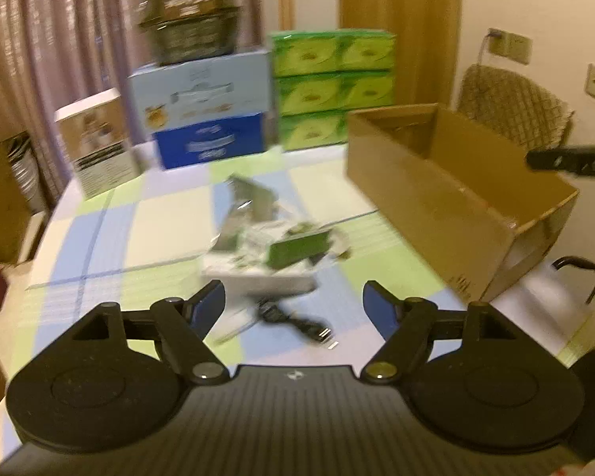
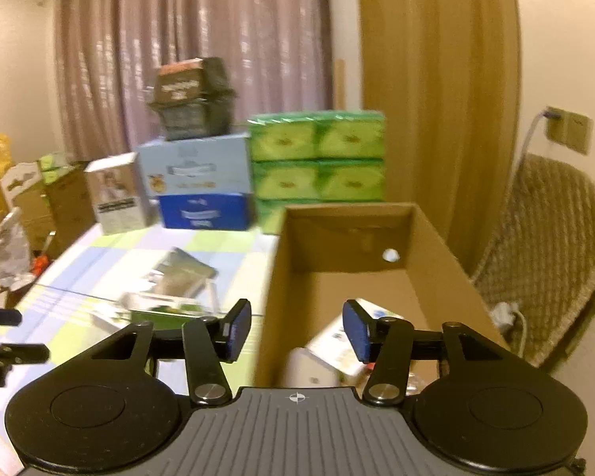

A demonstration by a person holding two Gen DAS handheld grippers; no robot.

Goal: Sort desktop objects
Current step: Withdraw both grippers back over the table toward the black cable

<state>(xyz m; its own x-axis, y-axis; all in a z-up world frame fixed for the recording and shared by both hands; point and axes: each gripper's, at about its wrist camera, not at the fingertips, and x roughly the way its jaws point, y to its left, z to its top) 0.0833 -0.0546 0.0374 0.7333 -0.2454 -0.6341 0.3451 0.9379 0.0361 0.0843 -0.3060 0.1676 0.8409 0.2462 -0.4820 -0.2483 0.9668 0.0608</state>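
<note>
My left gripper (image 1: 293, 301) is open and empty above the checkered table (image 1: 111, 234). Just ahead of it lie a black cable with a plug (image 1: 297, 323), a white packet with a green box (image 1: 297, 252) on it, and a silvery bag (image 1: 250, 198). An open cardboard box (image 1: 436, 194) stands to the right. My right gripper (image 2: 295, 329) is open and empty over the near left wall of that box (image 2: 337, 277). White packets (image 2: 329, 351) lie inside the box. The table packets (image 2: 166, 305) and the silvery bag (image 2: 186, 273) show to the left.
Stacked boxes stand at the table's far end: a white carton (image 1: 99, 142), a pale blue box (image 1: 202, 91) on a dark blue box (image 1: 214, 144), a dark bowl pack (image 1: 190, 20) on top, and green tissue packs (image 1: 333, 87). A wicker chair (image 2: 547, 254) is right of the box.
</note>
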